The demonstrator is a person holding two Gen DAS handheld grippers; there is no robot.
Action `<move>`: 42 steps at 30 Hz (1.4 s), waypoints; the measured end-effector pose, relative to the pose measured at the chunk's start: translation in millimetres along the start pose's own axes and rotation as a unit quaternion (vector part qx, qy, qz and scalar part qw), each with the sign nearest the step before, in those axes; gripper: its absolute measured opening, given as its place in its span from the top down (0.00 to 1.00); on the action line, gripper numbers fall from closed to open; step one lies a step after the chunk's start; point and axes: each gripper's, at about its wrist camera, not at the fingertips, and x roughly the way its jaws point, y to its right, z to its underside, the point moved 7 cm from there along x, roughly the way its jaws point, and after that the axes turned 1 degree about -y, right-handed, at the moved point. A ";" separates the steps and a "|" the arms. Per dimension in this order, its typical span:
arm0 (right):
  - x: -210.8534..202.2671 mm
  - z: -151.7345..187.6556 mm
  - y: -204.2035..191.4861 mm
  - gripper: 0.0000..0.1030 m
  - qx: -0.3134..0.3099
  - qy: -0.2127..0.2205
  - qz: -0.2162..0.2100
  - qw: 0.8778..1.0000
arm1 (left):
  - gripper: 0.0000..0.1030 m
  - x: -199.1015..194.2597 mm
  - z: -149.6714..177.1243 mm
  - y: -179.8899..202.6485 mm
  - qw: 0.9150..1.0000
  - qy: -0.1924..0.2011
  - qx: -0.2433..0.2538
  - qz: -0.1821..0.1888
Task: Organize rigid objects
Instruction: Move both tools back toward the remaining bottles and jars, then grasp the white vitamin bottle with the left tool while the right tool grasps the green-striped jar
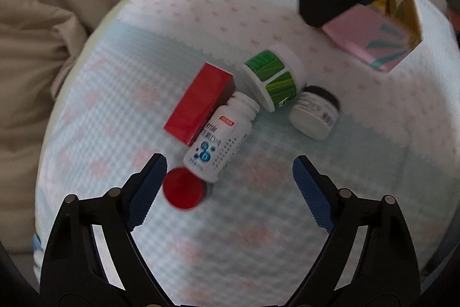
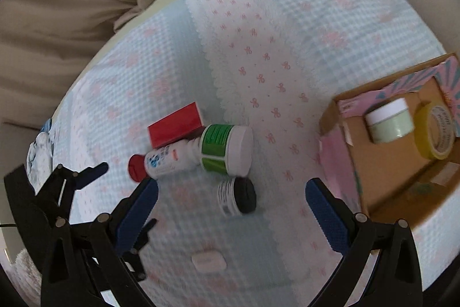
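Note:
On a quilted bed cover lie a red box (image 1: 198, 102) (image 2: 175, 128), a white pill bottle (image 1: 218, 140) (image 2: 169, 161) with a red cap (image 1: 184, 187) (image 2: 135, 167), a green-labelled white jar (image 1: 273, 76) (image 2: 227, 148) and a small dark-lidded jar (image 1: 314, 112) (image 2: 237, 197). My left gripper (image 1: 230, 163) is open, just short of the bottle. My right gripper (image 2: 231, 192) is open around the small jar. A pink cardboard box (image 1: 379, 33) (image 2: 388, 151) holds a pale green jar (image 2: 388, 120) and a yellow tape roll (image 2: 434, 131).
The cover (image 1: 201, 19) (image 2: 273, 48) lies on a rounded cushion beside beige bedding (image 1: 43, 19) (image 2: 57, 19). A small white tag (image 2: 208, 261) lies near my right gripper. The left gripper shows at the left edge of the right wrist view (image 2: 86, 171).

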 end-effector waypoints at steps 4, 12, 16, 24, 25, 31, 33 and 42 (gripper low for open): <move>31.7 -9.5 6.0 0.01 0.011 -0.016 0.003 1.000 | 0.17 30.7 -3.4 -0.9 1.000 -0.010 0.013 0.015; 73.6 -15.5 11.1 0.01 0.014 -0.048 0.008 0.999 | 0.27 62.8 -1.0 3.1 0.997 -0.029 0.050 0.044; 84.5 -17.9 11.9 0.01 0.018 -0.058 0.006 0.998 | 0.27 70.8 -1.0 4.4 0.996 -0.033 0.065 0.049; 107.2 -21.6 12.0 0.02 0.025 -0.081 0.008 0.996 | 0.27 85.7 -0.5 6.8 0.991 -0.044 0.115 0.047; 109.9 -21.6 12.4 0.03 0.029 -0.085 0.006 0.996 | 0.27 88.3 -0.1 7.8 0.991 -0.047 0.118 0.047; 125.6 -23.2 14.7 0.05 0.055 -0.110 0.003 0.992 | 0.39 103.6 -5.9 10.4 0.988 -0.065 0.133 0.040; 130.4 -24.3 16.7 0.05 0.063 -0.119 -0.003 0.991 | 0.40 106.5 -6.7 12.9 0.987 -0.069 0.139 0.039; 125.3 -32.8 8.9 0.36 0.059 -0.136 -0.040 0.988 | 0.48 105.6 -9.7 14.0 0.987 -0.076 0.133 0.040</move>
